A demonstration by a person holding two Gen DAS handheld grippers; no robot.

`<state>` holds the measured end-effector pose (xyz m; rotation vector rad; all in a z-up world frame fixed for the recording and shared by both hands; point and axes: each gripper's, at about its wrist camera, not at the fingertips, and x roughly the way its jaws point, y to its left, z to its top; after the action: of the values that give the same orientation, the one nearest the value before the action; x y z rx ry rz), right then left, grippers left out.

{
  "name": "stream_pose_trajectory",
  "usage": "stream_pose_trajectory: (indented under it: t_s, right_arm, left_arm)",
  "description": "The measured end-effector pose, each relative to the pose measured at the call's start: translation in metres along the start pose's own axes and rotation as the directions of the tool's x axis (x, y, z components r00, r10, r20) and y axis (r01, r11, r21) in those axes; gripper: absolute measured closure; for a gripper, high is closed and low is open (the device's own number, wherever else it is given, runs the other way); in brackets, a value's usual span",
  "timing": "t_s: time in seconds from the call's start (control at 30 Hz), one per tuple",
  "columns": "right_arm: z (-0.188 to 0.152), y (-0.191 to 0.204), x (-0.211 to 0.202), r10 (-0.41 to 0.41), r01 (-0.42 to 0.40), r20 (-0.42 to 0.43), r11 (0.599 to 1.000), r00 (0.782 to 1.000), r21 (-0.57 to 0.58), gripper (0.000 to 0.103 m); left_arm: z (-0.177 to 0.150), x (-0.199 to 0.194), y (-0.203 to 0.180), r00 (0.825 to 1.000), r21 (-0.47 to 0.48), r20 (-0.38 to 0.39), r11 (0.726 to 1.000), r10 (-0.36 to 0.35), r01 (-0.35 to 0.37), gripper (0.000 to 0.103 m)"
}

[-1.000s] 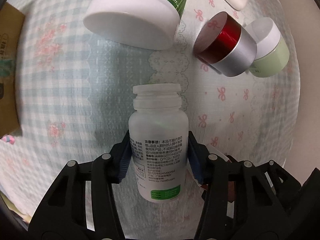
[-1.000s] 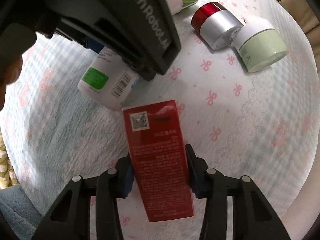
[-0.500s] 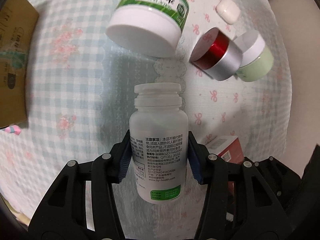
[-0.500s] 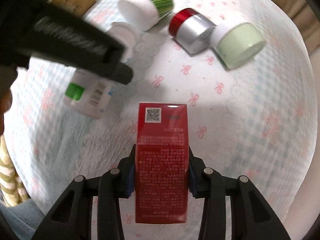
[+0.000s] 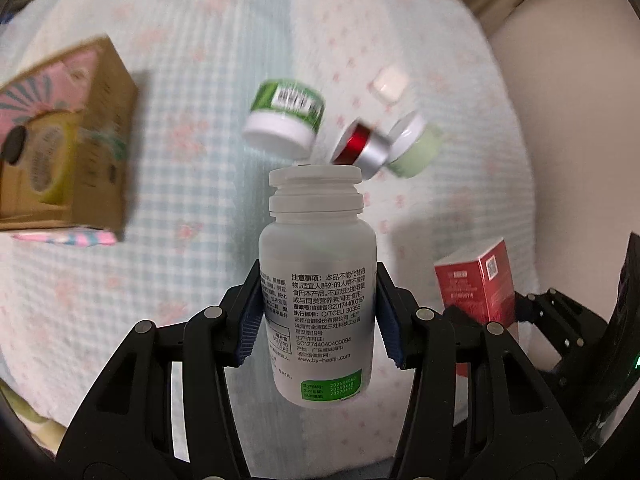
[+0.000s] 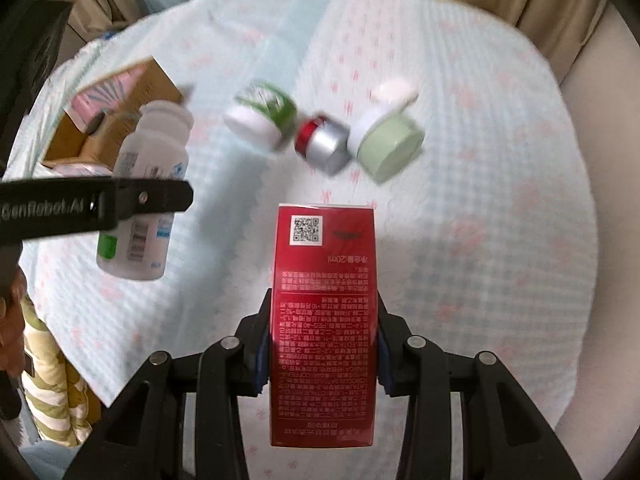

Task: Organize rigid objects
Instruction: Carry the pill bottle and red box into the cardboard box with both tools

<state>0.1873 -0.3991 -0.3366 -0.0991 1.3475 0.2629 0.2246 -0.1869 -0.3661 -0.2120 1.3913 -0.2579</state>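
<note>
The left tongs clamp a white supplement bottle around its labelled middle, blue pads pressed to both sides, cap end pointing away and the bottle held above a tabletop spread with a pale blue checked cloth. The right tongs grip a tall red carton by its long sides, the QR-coded end facing away, also raised over the cloth. In the right wrist view the bottle shows at left, crossed by a black finger of the left tongs. Farther out, three jars lie on their sides in a close row: a green-labelled jar with a white lid, a red-and-silver jar and a pale green jar with a white lid, the last two touching. Just beyond them sits a small white case. To the far left rests a brown cardboard box with a pink printed face.
</note>
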Motion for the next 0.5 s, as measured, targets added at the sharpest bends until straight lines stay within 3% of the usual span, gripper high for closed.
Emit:
stream_pose_trajectory:
  t_s: [0.2,0.5]
  right_arm:
    - [0.015,0.027,-0.067,0.04,-0.04,0.105,0.999,0.994,-0.005,0.065]
    - [0.056,0.09,-0.137,0.067,-0.058,0.216,0.997,0.974,-0.046,0.065]
  left_arm:
    - [-0.006,-0.077,-0.018,0.994,0.042,0.105,0.999,0.006,-0.01,0.056]
    - [-0.004,-0.171,0.025,0.974,0.048,0.226,0.998,0.015,-0.026,0.056]
